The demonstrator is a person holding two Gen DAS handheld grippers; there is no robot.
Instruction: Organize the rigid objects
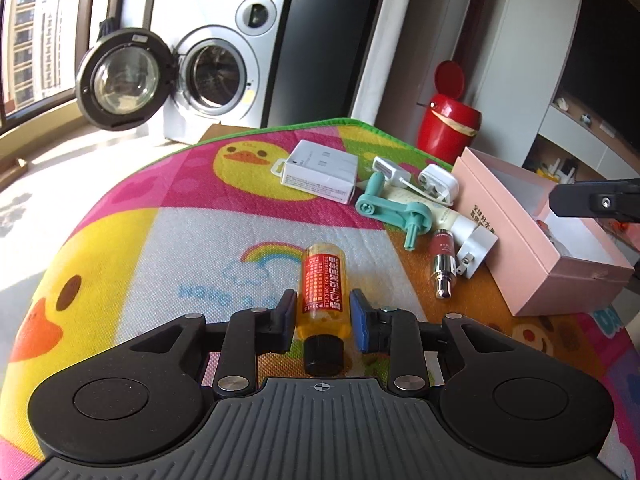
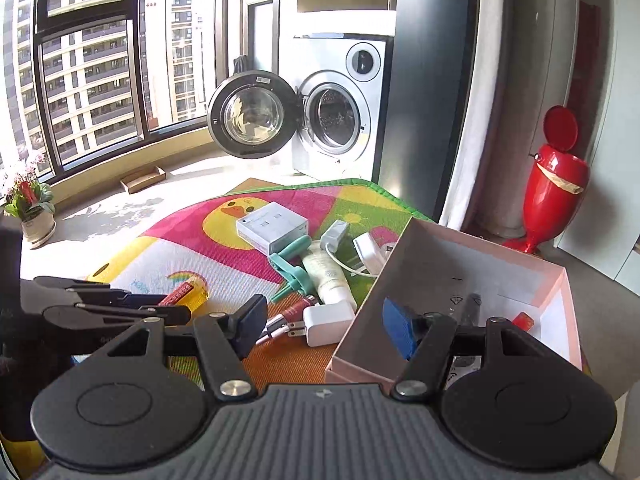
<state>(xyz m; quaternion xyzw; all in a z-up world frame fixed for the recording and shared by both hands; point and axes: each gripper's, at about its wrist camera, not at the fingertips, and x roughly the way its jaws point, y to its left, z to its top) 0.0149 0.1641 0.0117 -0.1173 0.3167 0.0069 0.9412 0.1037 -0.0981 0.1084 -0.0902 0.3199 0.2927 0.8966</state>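
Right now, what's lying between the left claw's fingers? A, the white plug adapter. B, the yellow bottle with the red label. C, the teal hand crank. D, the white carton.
B: in the left wrist view the yellow bottle with its red label and black cap lies on the mat between the left claw's two fingers.

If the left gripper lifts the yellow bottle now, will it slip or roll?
The yellow bottle looks round and smooth, so it may slip sideways between the left gripper pads. Lying on the soft mat, it would probably roll if released. It seems light.
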